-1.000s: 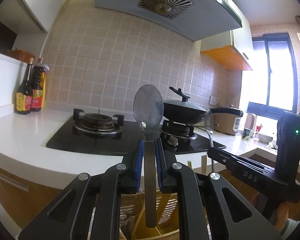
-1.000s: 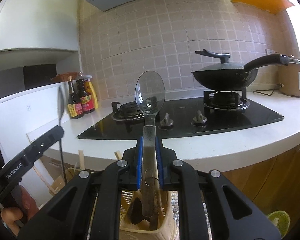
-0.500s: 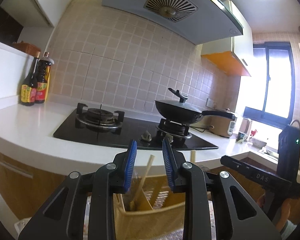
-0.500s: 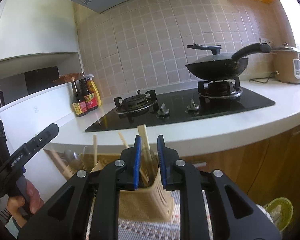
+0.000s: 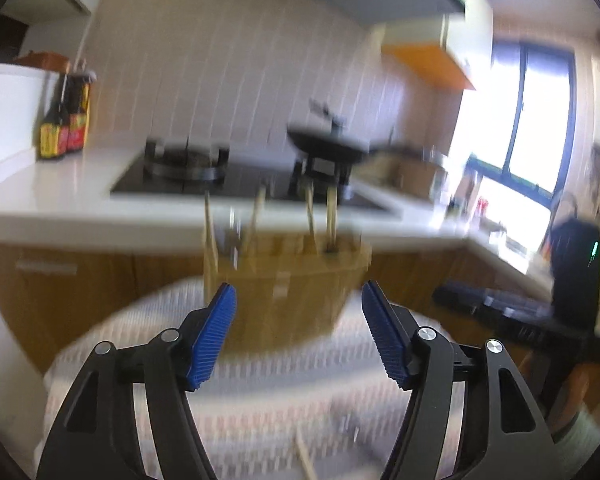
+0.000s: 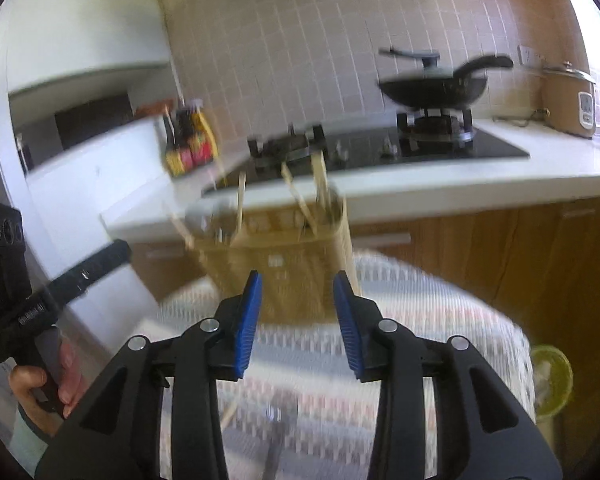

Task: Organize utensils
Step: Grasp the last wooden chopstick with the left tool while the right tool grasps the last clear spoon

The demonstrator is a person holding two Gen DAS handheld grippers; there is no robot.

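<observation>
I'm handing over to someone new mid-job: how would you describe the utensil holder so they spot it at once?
Find the small table with the patterned cloth, standing in front of the white kitchen counter. On it stands the utensil holder, a tan perforated plastic basket. It is the only upright container there, with chopsticks sticking out of its top.

Both wrist views face utensil basket, stove behind.
</observation>
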